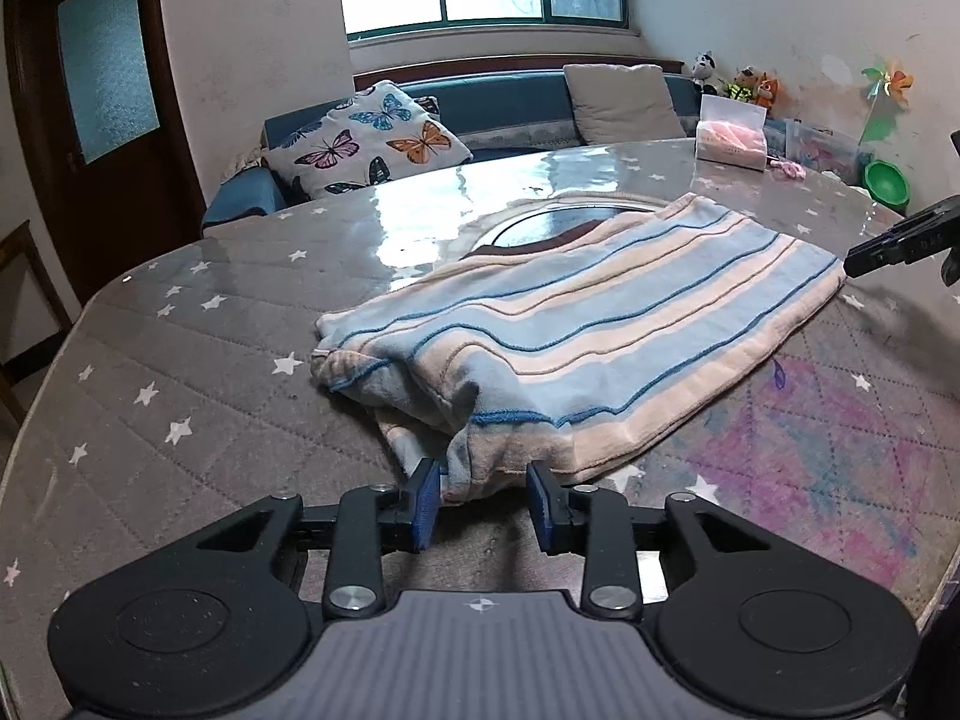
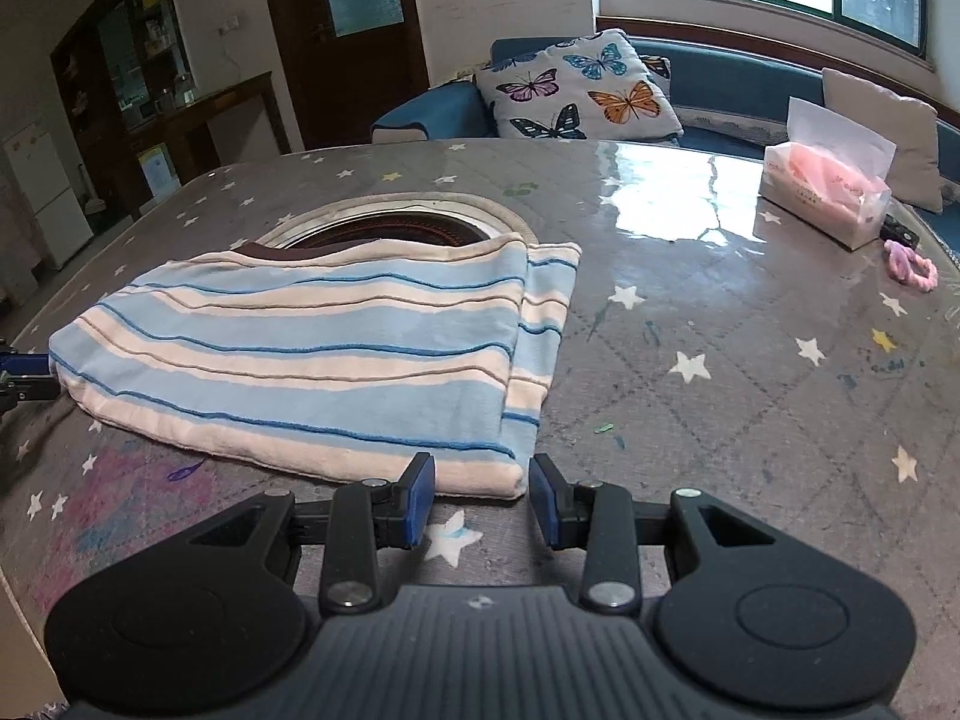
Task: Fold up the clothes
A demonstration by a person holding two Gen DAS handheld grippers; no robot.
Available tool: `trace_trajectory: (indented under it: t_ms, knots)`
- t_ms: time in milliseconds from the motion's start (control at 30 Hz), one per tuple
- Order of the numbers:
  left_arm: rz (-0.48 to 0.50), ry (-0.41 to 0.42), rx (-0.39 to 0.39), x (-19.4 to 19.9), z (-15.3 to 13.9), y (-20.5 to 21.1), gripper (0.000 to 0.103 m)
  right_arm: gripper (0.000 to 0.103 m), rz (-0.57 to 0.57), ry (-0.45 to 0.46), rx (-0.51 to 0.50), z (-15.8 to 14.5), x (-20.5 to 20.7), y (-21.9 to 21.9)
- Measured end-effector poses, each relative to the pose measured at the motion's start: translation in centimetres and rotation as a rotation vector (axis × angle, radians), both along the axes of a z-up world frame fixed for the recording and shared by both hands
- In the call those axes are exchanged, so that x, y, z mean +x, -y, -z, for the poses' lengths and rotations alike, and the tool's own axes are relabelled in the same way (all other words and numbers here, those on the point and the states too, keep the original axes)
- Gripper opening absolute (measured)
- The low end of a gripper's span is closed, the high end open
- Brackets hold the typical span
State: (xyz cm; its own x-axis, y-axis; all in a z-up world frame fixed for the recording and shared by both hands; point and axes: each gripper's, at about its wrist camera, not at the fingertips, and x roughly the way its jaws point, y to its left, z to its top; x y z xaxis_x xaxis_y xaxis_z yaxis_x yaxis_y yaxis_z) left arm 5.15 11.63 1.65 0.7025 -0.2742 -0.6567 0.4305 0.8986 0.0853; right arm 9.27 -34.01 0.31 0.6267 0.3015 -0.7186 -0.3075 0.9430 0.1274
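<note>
Striped shirt [image 1: 576,324] lies folded mid-table [image 1: 180,360], over round centre hole. Left gripper [image 1: 483,495] open, jaws straddling bunched corner, likely for tidying. Right gripper [image 2: 480,495] open, empty, beside near corner.

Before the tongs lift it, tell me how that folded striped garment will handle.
The striped garment looks soft and floppy: its near corner is bunched and sagging, so it will likely droop. The stacked layers seen from the right wrist will probably slide apart if lifted by one edge. On the glossy table cover it may slip when pushed.
</note>
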Motion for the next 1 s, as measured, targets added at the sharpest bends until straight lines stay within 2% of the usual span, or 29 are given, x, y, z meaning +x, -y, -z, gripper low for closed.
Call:
trace_trajectory:
  t_ms: [33, 100, 200, 300, 333, 667, 700, 767, 900, 1000]
  knots:
    - [0.001, -0.002, 0.0, 0.0, 0.1, 0.0, 0.032, 0.034, 0.0, -0.003, 0.0, 0.1, 0.0, 0.0]
    - [-0.005, 0.003, -0.001, 0.0, 0.2, -0.1, 0.014, 0.034, -0.001, -0.009, -0.005, 0.3, 0.2, 0.0]
    - [-0.029, 0.012, -0.023, -0.3, 0.0, -0.5, 0.008, 0.034, 0.004, -0.021, -0.01, 0.7, 0.3, 0.0]
    - [-0.042, 0.022, -0.025, -0.8, -0.4, -0.4, 0.007, 0.032, 0.013, -0.025, -0.013, 1.0, 0.3, 0.1]
    - [-0.043, 0.025, -0.025, -1.0, -0.5, -0.3, 0.007, 0.028, 0.015, -0.026, -0.008, 1.0, 0.4, 0.2]
    - [-0.05, 0.031, -0.047, -2.7, -1.3, 0.5, 0.007, 0.028, 0.022, 0.005, 0.032, 1.2, 1.2, 0.6]
    - [-0.057, 0.029, -0.049, -2.8, -1.3, 0.5, 0.007, 0.027, 0.015, 0.008, 0.025, 1.3, 1.2, 0.5]
    - [-0.072, 0.024, -0.056, -3.1, -1.3, 0.6, 0.007, 0.01, 0.002, 0.01, 0.014, 1.4, 1.3, 0.4]
    - [-0.106, 0.009, -0.077, -4.4, -1.7, 0.4, 0.006, 0.007, 0.025, 0.025, 0.024, 1.0, 0.4, 1.1]
    - [-0.137, -0.052, -0.088, -5.6, -0.9, 0.5, 0.006, 0.007, 0.025, 0.025, 0.011, 0.4, -1.0, 1.5]
